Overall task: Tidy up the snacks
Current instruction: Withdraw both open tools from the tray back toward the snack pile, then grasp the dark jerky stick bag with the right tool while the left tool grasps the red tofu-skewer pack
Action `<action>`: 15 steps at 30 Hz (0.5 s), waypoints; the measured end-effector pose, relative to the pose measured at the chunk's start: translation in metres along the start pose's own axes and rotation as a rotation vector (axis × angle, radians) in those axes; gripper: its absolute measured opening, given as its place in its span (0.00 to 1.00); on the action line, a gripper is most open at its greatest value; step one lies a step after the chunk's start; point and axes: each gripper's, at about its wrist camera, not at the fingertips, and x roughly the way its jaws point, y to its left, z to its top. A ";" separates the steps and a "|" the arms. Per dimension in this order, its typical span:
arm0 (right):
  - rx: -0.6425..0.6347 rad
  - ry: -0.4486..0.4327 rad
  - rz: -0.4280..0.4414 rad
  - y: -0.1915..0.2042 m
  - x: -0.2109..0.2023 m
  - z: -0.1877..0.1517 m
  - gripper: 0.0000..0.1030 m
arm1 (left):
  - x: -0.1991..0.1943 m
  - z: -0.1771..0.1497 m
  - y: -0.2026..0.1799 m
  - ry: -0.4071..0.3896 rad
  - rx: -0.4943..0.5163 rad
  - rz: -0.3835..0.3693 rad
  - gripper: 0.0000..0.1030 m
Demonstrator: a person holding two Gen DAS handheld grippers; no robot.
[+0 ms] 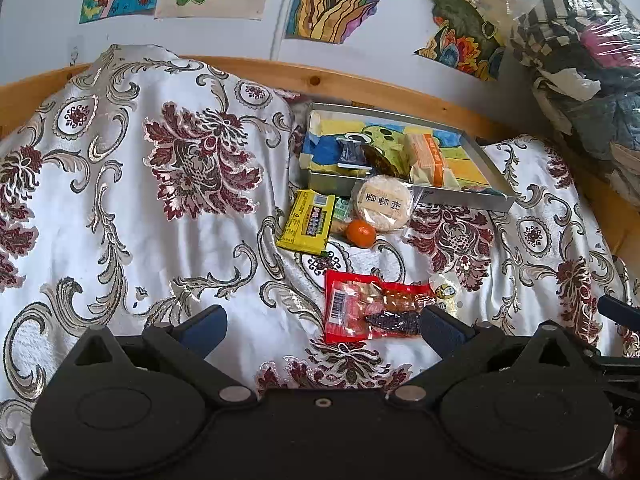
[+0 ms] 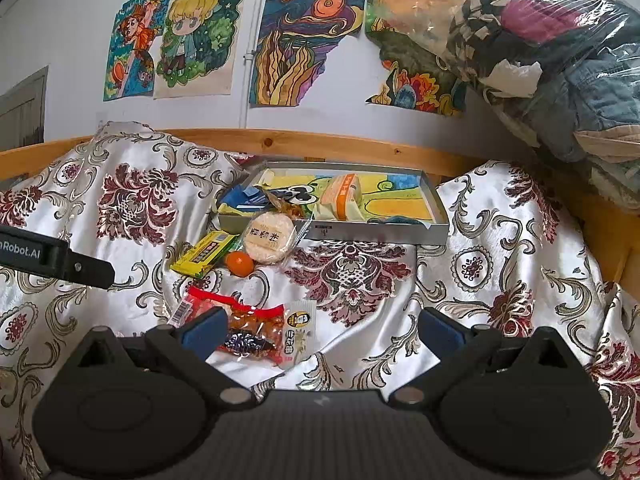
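- Damask bedspread (image 2: 360, 280) in white and maroon covers the bed, beneath drawings (image 2: 304, 44) taped to the wall.
- Shallow grey box (image 2: 360, 234) sits at the bedspread's far edge, holding an orange-striped packet (image 2: 342, 200).
- Round rice cracker (image 2: 270, 238) leans on the box's front wall.
- Yellow packet (image 1: 307, 222), red packet (image 1: 360, 308) and small orange (image 1: 361, 233) lie nearer.
- Left gripper (image 1: 320, 326) and right gripper (image 2: 320, 330) both gape wide, holding nothing.

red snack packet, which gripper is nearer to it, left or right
Hard to call; both are close. The left gripper has the red snack packet just inside its right finger; the right gripper has it just inside its left finger. Both are open.
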 end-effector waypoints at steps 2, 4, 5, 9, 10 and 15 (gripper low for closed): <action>-0.003 0.005 -0.001 0.000 0.002 -0.001 1.00 | 0.003 0.001 -0.001 0.005 0.009 0.001 0.99; -0.007 0.008 -0.006 0.001 0.003 -0.002 1.00 | 0.008 0.001 -0.002 0.018 0.023 -0.003 0.99; -0.011 0.010 -0.009 0.001 0.004 -0.003 1.00 | 0.011 0.002 -0.003 0.027 0.034 -0.010 0.99; -0.040 0.012 -0.022 0.003 0.010 -0.005 1.00 | 0.025 0.005 -0.007 0.042 0.101 -0.027 0.99; -0.046 0.016 -0.019 0.004 0.011 -0.006 1.00 | 0.028 0.007 -0.008 0.041 0.112 -0.032 0.99; -0.071 0.039 0.007 0.009 0.024 -0.006 1.00 | 0.044 0.013 -0.007 0.042 0.126 -0.047 0.99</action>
